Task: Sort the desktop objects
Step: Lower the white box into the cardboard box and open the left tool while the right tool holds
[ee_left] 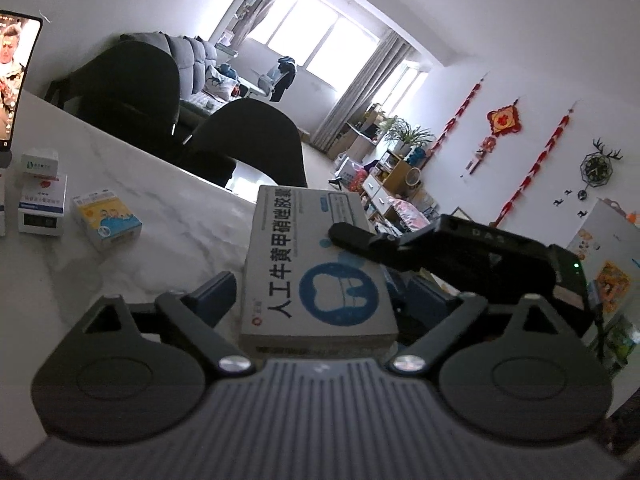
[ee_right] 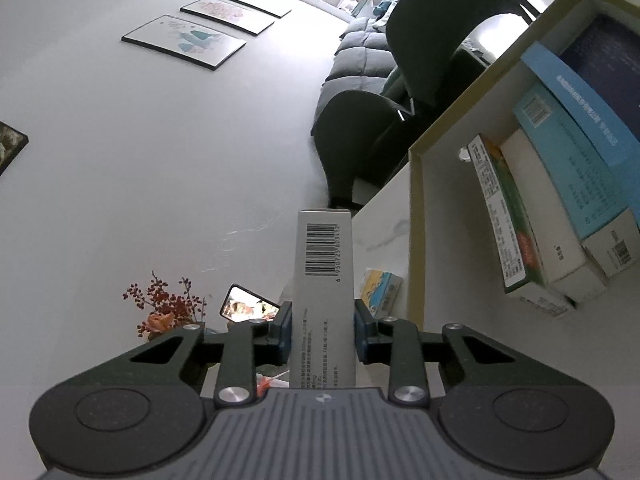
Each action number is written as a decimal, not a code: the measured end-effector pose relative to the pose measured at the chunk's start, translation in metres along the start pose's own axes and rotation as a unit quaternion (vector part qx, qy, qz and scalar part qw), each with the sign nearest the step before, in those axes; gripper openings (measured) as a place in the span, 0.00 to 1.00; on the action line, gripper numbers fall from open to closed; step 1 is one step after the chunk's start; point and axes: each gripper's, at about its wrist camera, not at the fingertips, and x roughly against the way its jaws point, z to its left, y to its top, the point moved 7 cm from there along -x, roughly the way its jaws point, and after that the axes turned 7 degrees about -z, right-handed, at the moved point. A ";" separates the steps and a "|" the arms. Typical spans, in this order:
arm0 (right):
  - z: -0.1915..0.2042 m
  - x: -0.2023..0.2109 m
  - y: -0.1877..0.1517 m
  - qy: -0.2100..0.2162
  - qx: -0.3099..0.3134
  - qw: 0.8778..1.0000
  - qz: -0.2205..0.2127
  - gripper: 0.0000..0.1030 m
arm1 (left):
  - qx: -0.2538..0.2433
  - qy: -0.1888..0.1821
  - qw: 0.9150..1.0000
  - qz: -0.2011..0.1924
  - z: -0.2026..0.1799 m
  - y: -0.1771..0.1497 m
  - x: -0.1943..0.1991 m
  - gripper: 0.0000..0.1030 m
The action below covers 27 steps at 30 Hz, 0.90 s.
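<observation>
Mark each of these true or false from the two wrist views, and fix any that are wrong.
1. The right gripper is clamped on a grey box with a barcode. True.
2. The grey box lies flat on the marble table. False: it is held off the table, between both grippers.
3. The open storage box is empty. False: several medicine boxes already stand packed inside it.
4. A yellow and blue medicine box lies on the table, outside the storage box. True.
5. The phone has a dark screen. False: it is lit, showing a picture.
</observation>
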 end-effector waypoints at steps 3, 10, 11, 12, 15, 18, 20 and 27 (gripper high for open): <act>-0.002 0.002 0.006 -0.005 0.000 1.000 -0.011 0.32 | 0.003 0.000 1.000 -0.003 0.003 0.001 0.001 0.94; -0.008 0.017 0.033 -0.025 0.006 0.998 -0.061 0.32 | 0.013 0.009 1.000 -0.005 0.012 0.003 0.005 0.97; -0.010 0.019 0.037 -0.029 0.008 0.997 -0.069 0.32 | 0.015 0.009 1.000 -0.004 0.013 0.003 0.005 0.97; -0.012 0.020 0.040 -0.035 0.011 0.996 -0.076 0.32 | 0.015 0.010 1.000 -0.004 0.013 0.003 0.005 0.97; -0.018 0.023 0.048 -0.060 0.025 0.993 -0.095 0.32 | 0.017 0.014 1.000 -0.002 0.014 0.001 0.005 0.98; -0.022 0.014 0.048 -0.092 0.053 0.989 -0.100 0.32 | 0.021 0.019 1.000 0.001 0.017 0.000 0.005 0.98; -0.023 0.005 0.046 -0.112 0.074 0.986 -0.098 0.32 | 0.024 0.021 0.999 0.002 0.018 0.000 0.005 0.98; -0.028 -0.026 0.040 -0.182 0.145 0.969 -0.089 0.32 | 0.025 0.030 0.999 0.002 0.023 0.002 0.008 0.98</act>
